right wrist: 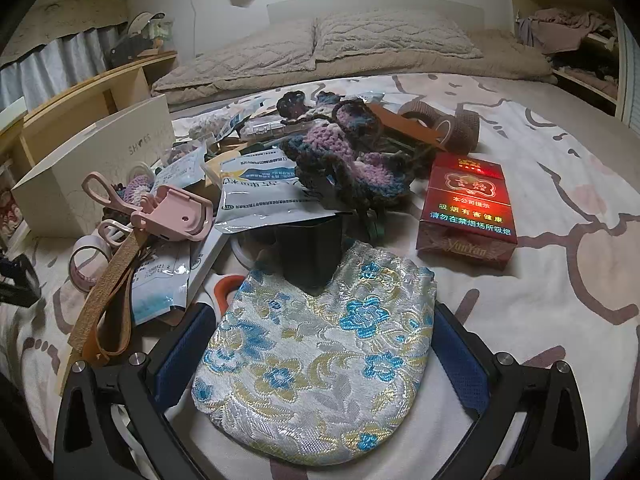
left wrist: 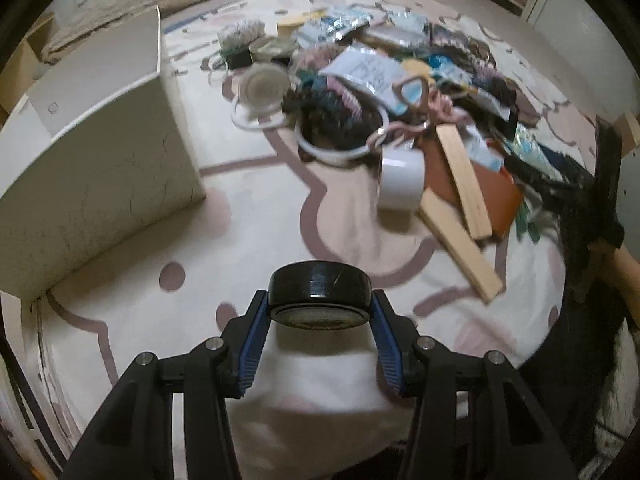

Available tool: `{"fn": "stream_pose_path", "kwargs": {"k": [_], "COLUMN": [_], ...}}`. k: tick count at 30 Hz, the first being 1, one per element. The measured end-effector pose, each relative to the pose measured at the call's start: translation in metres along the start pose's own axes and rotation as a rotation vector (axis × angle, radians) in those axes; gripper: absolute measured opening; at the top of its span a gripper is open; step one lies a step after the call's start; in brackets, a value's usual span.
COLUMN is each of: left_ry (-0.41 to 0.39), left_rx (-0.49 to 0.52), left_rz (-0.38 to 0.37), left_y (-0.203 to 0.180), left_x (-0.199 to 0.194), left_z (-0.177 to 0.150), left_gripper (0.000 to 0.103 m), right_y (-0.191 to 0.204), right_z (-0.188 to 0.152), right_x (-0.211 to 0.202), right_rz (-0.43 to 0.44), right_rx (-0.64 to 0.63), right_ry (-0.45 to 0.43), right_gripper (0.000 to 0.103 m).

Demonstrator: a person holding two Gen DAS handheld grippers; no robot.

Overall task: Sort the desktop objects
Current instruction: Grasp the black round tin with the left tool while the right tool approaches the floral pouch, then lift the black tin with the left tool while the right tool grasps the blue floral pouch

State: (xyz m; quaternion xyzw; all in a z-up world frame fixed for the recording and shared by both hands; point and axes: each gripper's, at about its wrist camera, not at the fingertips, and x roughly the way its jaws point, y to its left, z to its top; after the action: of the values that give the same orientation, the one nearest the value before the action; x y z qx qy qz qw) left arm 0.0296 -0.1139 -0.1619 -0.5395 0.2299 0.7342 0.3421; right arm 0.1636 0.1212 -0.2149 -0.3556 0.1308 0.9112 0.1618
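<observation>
Left gripper (left wrist: pixel 320 304) clamps a black round tin (left wrist: pixel 319 294); right gripper (right wrist: pixel 316 344) stands wide around a flowered pouch (right wrist: pixel 316 364).

The tin hangs clear above the bedsheet (left wrist: pixel 248 208), with the white box (left wrist: pixel 100 168) at 10 o'clock and the clutter pile (left wrist: pixel 380 92) at 1 o'clock. The pouch lies flat, and the pads do not appear to press it; a red packet (right wrist: pixel 466 210) sits at 1 o'clock.

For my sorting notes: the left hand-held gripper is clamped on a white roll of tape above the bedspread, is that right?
Not quite: the roll of tape clamped in the left hand-held gripper is black, not white, as the left wrist view shows. It is indeed above the bedspread.
</observation>
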Motion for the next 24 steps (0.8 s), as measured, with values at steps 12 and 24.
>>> {"fn": "stream_pose_path", "kwargs": {"k": [12, 24], "left_ry": [0.004, -0.056], "left_rx": [0.033, -0.056], "left_rz": [0.051, 0.010], "left_y": [-0.009, 0.001], "left_x": [0.021, 0.014], "left_z": [0.004, 0.005], "left_gripper": [0.050, 0.060], "right_y": [0.001, 0.001], "right_z": [-0.002, 0.003], "right_x": [-0.001, -0.008], "right_rz": [-0.006, -0.003], "right_rx": [-0.002, -0.009], "right_ry": [-0.017, 0.019], "right_gripper": [0.103, 0.100]}}
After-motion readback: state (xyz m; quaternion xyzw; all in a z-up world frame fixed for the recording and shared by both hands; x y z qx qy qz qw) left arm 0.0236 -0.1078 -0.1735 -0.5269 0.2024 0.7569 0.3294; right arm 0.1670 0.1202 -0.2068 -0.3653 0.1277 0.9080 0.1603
